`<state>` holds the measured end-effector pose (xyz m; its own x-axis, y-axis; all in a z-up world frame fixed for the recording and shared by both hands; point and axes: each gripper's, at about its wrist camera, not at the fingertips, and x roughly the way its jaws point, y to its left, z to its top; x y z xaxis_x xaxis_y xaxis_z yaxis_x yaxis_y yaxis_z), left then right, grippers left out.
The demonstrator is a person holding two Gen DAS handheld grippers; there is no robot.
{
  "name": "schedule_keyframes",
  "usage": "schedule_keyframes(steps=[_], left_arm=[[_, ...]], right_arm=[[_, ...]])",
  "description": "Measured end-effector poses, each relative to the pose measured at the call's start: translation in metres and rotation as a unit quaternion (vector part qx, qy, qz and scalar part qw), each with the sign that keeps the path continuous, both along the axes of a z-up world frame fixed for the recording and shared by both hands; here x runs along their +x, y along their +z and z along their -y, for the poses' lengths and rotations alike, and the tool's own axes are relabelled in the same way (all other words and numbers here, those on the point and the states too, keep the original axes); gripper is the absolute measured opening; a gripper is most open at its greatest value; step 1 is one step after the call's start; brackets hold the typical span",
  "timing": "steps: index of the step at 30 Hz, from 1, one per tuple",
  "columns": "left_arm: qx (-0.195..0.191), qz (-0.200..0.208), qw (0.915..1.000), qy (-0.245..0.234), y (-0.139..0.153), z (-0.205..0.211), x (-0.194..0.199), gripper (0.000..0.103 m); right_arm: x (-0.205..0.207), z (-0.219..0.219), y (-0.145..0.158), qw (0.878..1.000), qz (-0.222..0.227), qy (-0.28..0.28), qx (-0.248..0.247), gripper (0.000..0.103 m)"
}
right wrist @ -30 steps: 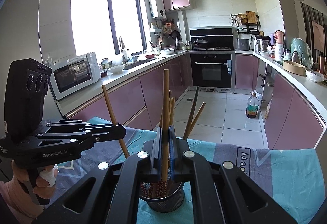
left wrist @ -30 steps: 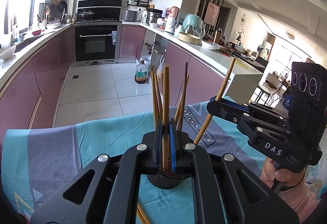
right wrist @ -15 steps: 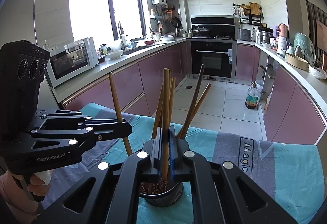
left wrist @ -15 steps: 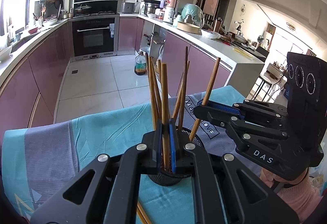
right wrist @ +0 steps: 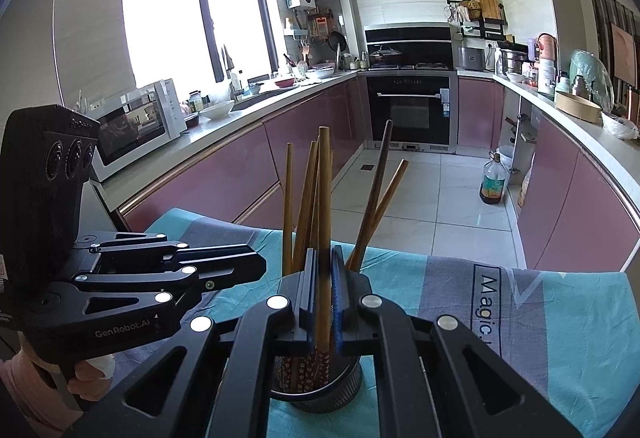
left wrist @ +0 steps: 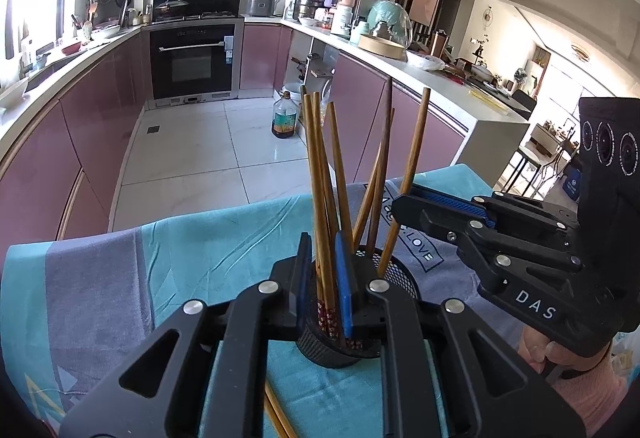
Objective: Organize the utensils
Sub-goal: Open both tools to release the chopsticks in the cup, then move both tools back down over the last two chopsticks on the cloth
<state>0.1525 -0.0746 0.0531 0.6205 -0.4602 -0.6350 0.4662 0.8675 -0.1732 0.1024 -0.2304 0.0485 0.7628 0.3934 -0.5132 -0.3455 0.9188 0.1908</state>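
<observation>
Left tongs (left wrist: 323, 274): blue-padded fingers stood spread a little, with brown chopsticks (left wrist: 320, 198) rising through the gap; no pad pressed on a stick.
Right tongs (right wrist: 322, 294): fingers were drawn close around one tall chopstick (right wrist: 324, 222); whether the pads actually pinched it, I cannot tell.
Other view of right tongs (left wrist: 444, 210): they reached in from the right, tips just beside a leaning stick at the cup's rim.
Other view of left tongs (right wrist: 224, 270): they came in from the left, tips near the cup.
Chopsticks: about seven stood fanned in the cup, most light wood, one darker; their lower ends carried a red flowered pattern.
Cup (left wrist: 400, 278): round, black wire mesh, directly under both pairs of tongs.
Loose chopstick (left wrist: 276, 414): lay on the cloth beneath the left tongs.
Cloth (left wrist: 200, 250): teal and grey towel with printed lettering, slightly creased, covering the work surface.
Room: kitchen with mauve glossy cabinets (right wrist: 224, 174), white tiled floor (left wrist: 192, 154), black oven (right wrist: 412, 110), white microwave (right wrist: 140, 118) and an oil bottle (right wrist: 493, 182) on the floor.
</observation>
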Motion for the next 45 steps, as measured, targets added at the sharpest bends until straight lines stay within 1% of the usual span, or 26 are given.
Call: schedule_keyframes(steps=[2, 3, 10, 11, 13, 15, 16, 18, 19, 20, 22, 24, 30, 33, 36, 39, 41, 45], left_arm=[[0.0, 0.001, 1.0, 0.005, -0.002, -0.004, 0.001, 0.027], [0.001, 0.003, 1.0, 0.008, -0.003, -0.006, 0.001, 0.031], [0.002, 0.023, 0.9993, 0.029, -0.005, -0.023, -0.009, 0.044], [0.002, 0.028, 0.9991, 0.032, -0.005, -0.027, -0.012, 0.045], [0.003, 0.037, 0.9986, 0.038, -0.005, -0.035, -0.018, 0.051], [0.003, 0.044, 0.9982, 0.041, -0.006, -0.044, -0.024, 0.055], [0.005, 0.045, 0.9981, 0.041, -0.007, -0.047, -0.029, 0.056], [0.016, 0.045, 0.9979, 0.044, -0.015, -0.055, -0.037, 0.057], [0.021, 0.041, 0.9979, 0.045, -0.018, -0.057, -0.039, 0.057], [0.028, 0.035, 0.9979, 0.046, -0.025, -0.061, -0.041, 0.057], [0.039, 0.023, 0.998, 0.045, -0.04, -0.068, -0.049, 0.057], [0.051, 0.007, 0.9977, 0.043, -0.057, -0.073, -0.056, 0.057], [0.086, -0.041, 0.9949, 0.035, -0.11, -0.079, -0.073, 0.057], [0.091, -0.059, 0.9936, 0.033, -0.128, -0.082, -0.081, 0.057], [0.09, -0.068, 0.9931, 0.03, -0.139, -0.082, -0.086, 0.057], [0.091, -0.071, 0.9929, 0.027, -0.147, -0.08, -0.09, 0.057], [0.093, -0.074, 0.9925, 0.026, -0.15, -0.075, -0.09, 0.057], [0.098, -0.076, 0.9919, 0.028, -0.154, -0.072, -0.091, 0.058]], right_arm=[[-0.001, 0.003, -0.001, 1.0, 0.0, -0.003, 0.002, 0.016], [-0.001, 0.004, -0.001, 1.0, 0.001, -0.004, 0.003, 0.017], [-0.011, 0.009, -0.001, 1.0, 0.003, -0.003, 0.015, 0.019], [-0.015, 0.009, -0.001, 1.0, 0.004, 0.001, 0.017, 0.02], [-0.024, 0.007, 0.001, 1.0, 0.009, 0.014, 0.021, 0.021], [-0.035, 0.004, 0.004, 0.999, 0.013, 0.036, 0.031, 0.025], [-0.041, 0.003, 0.006, 0.998, 0.015, 0.047, 0.036, 0.027], [-0.053, 0.0, 0.007, 0.997, 0.019, 0.068, 0.04, 0.027], [-0.058, -0.002, 0.007, 0.996, 0.019, 0.077, 0.042, 0.03], [-0.063, -0.004, 0.004, 0.995, 0.016, 0.085, 0.043, 0.032], [-0.07, -0.01, -0.003, 0.995, 0.007, 0.096, 0.04, 0.034], [-0.073, -0.016, -0.015, 0.994, -0.009, 0.102, 0.037, 0.034], [-0.067, -0.028, -0.06, 0.99, -0.081, 0.102, 0.047, 0.035], [-0.065, -0.031, -0.078, 0.987, -0.111, 0.099, 0.058, 0.035], [-0.063, -0.036, -0.087, 0.985, -0.129, 0.1, 0.061, 0.035], [-0.062, -0.041, -0.09, 0.984, -0.134, 0.103, 0.056, 0.035], [-0.063, -0.044, -0.092, 0.984, -0.135, 0.103, 0.055, 0.038], [-0.062, -0.046, -0.099, 0.983, -0.143, 0.103, 0.054, 0.039]])
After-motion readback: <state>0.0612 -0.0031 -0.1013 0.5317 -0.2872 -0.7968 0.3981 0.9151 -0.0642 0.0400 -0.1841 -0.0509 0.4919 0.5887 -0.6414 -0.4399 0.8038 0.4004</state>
